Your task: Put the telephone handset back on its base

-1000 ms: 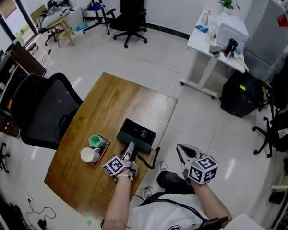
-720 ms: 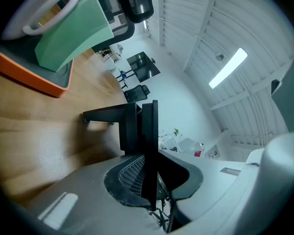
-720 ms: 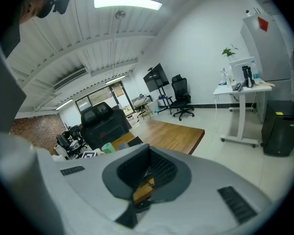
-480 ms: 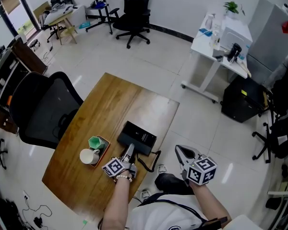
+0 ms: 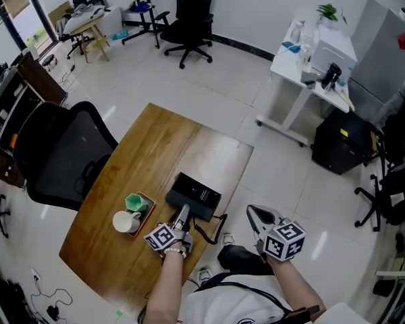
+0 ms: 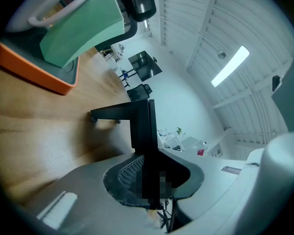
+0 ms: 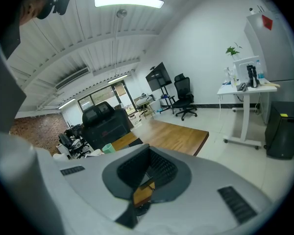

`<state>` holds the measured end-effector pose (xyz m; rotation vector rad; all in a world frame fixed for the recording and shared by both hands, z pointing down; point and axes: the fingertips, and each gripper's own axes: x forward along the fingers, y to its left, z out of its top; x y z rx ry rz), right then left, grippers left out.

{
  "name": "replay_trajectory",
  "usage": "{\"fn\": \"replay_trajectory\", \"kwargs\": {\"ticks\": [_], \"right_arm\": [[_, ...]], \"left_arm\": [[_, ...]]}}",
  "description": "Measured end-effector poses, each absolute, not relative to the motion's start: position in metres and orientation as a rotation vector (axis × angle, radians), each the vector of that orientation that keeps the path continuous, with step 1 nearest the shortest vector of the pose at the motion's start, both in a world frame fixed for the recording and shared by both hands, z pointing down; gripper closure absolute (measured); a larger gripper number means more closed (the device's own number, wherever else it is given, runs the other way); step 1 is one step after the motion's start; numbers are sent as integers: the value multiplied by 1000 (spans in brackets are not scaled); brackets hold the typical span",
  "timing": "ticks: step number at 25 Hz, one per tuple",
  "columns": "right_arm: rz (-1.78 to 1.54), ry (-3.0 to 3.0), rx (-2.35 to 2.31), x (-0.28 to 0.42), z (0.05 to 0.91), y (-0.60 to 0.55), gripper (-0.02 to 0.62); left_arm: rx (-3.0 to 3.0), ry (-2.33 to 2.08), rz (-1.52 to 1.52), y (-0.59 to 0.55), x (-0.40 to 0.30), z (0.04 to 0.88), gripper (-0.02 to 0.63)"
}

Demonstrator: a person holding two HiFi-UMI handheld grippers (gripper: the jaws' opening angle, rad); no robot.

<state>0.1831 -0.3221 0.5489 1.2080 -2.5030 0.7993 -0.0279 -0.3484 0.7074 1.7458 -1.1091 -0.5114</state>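
Observation:
The black telephone base (image 5: pixel 197 194) lies on the wooden table (image 5: pixel 155 154), near its front right corner. My left gripper (image 5: pixel 181 216) reaches over the base's near left edge. Between its jaws a black slab shows edge-on, the telephone handset (image 6: pixel 143 131); the jaws are opening, and no gap shows at the pads (image 6: pixel 126 173). A black cord (image 5: pixel 208 229) curls off the table edge beside it. My right gripper (image 5: pixel 258 214) hangs off the table over the floor, jaws together with nothing in them (image 7: pixel 146 173).
An orange tray (image 5: pixel 146 197) left of the phone holds a green cup (image 5: pixel 134 200) and a white mug (image 5: pixel 125 219); both loom close in the left gripper view (image 6: pixel 83 28). A black office chair (image 5: pixel 64 157) stands at the table's left side. A white desk (image 5: pixel 304 63) stands far right.
The left gripper stays at the phone's near left edge and the right gripper stays off the table. Only the head camera has shifted slightly.

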Motion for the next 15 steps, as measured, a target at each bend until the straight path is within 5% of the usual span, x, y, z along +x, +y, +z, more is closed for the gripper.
{"fn": "replay_trajectory", "kwargs": {"ticks": [15], "right_arm": [[795, -2523, 1241, 177, 538, -305, 595]], "left_arm": [[1744, -1179, -427, -316, -49, 695, 474]]}}
